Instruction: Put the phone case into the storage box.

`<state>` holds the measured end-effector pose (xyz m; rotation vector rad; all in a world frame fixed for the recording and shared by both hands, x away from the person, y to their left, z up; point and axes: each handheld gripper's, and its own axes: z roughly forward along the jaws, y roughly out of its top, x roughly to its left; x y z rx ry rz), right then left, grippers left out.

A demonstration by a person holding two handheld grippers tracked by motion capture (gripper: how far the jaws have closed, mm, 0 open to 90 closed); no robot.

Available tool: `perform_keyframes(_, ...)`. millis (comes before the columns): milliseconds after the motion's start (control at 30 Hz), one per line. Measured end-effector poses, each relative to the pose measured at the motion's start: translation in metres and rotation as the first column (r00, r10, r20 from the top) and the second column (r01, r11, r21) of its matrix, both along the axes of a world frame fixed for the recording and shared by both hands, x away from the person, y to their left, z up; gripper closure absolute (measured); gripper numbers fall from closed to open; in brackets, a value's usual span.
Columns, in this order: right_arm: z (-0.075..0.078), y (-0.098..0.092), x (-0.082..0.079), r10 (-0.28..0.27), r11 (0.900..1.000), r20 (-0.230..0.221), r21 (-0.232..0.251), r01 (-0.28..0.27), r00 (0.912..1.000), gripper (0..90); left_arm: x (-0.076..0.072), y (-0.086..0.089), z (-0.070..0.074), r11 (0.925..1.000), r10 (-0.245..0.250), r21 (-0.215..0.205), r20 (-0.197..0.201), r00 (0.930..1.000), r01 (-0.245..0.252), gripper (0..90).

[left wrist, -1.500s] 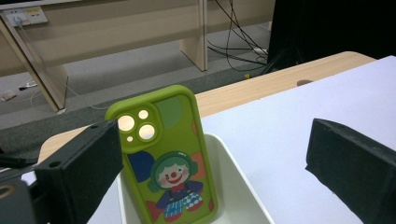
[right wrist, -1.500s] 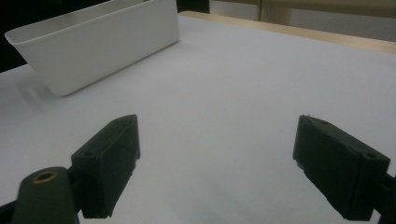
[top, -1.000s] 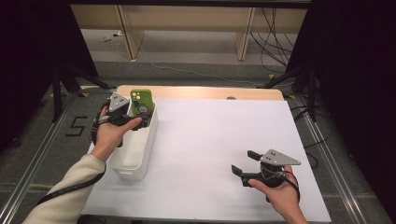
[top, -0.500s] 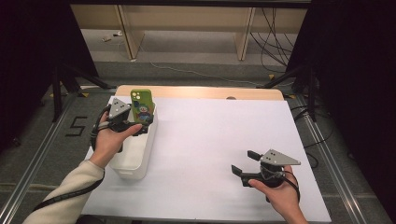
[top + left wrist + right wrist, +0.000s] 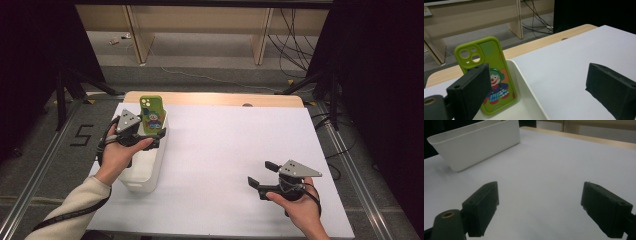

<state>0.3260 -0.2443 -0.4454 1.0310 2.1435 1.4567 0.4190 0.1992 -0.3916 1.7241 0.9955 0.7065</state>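
A green phone case printed with a clown stands upright in the far end of a white bin at the table's left. In the left gripper view the phone case leans on the bin's end wall, just beyond my left jaw. My left gripper hovers over the bin, open and holding nothing. My right gripper is open above the white tabletop at the front right, nothing between its jaws. From there the bin lies far off at the upper left.
A white sheet covers the table, and a wooden strip shows along its far edge. Cables and shelf legs lie on the floor beyond. Metal rails run along both sides of the table.
My left gripper has drawn back a little toward the person, away from the phone case, which stays standing in the bin. The right gripper has not moved.
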Motion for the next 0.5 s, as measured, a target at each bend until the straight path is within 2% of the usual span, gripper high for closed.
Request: perform_keyframes(500, 0.0000, 0.0001, 0.0000, 0.000, 1.000, -0.001, 0.000, 0.000, 1.0000, 15.9, -0.0070, -0.0013, -0.0014, 0.9999, -0.012, 0.006, 0.003, 0.9999, 0.012, 6.2)
